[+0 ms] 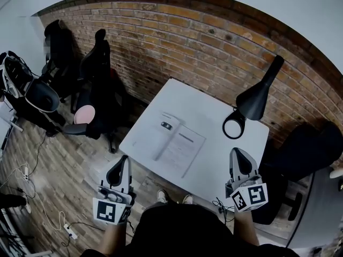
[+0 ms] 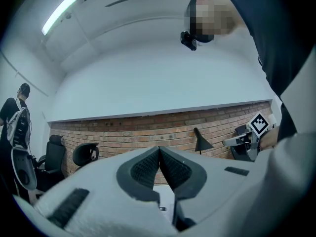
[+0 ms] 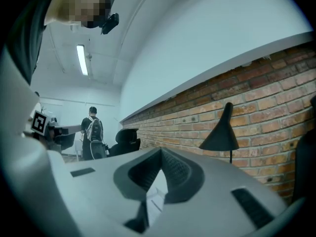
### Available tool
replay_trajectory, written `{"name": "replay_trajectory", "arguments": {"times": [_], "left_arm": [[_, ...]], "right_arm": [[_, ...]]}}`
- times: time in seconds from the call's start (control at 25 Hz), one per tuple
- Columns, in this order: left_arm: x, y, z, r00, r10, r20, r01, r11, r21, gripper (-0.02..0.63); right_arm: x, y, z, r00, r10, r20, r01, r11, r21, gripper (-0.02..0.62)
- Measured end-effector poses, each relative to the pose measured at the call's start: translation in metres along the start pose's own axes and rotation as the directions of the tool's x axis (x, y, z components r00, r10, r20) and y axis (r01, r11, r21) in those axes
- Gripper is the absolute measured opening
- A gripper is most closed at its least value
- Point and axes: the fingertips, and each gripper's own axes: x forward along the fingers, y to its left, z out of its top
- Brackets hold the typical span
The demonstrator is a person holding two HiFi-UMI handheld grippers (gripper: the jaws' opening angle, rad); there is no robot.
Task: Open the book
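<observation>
With the book (image 1: 179, 143) apparently already lying open and flat on the tabletop (image 1: 203, 106), ahead of and between them, the left tongs (image 1: 124, 162) and right tongs (image 1: 239, 155), both pressed together and empty, should keep clear of the pages.

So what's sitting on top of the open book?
A small dark object lies on the left page of the book; it is too small to identify. The part of the table beneath the book is covered.
</observation>
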Motion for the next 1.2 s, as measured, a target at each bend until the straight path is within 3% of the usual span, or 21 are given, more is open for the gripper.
{"name": "replay_trajectory", "arguments": {"times": [0.16,0.36,0.88,1.2], "left_arm": [[0.009,-0.005,-0.001,1.0,-0.023,0.001,0.023,1.0,-0.01,0.023],[0.019,-0.012,-0.005,0.998,-0.058,0.004,0.059,0.998,-0.027,0.023],[0.052,-0.026,-0.009,0.991,-0.134,0.029,0.135,0.99,-0.037,0.023],[0.06,-0.027,-0.012,0.989,-0.143,0.032,0.144,0.989,-0.039,0.023]], "right_arm": [[-0.003,-0.002,0.002,1.0,-0.006,0.001,0.006,1.0,-0.014,0.014],[-0.008,0.008,0.005,1.0,0.006,-0.005,-0.007,0.992,-0.128,0.012],[-0.017,-0.012,0.004,0.996,-0.079,0.038,0.083,0.99,-0.114,0.012],[-0.015,-0.017,0.001,0.996,-0.086,0.036,0.09,0.989,-0.118,0.012]]}}
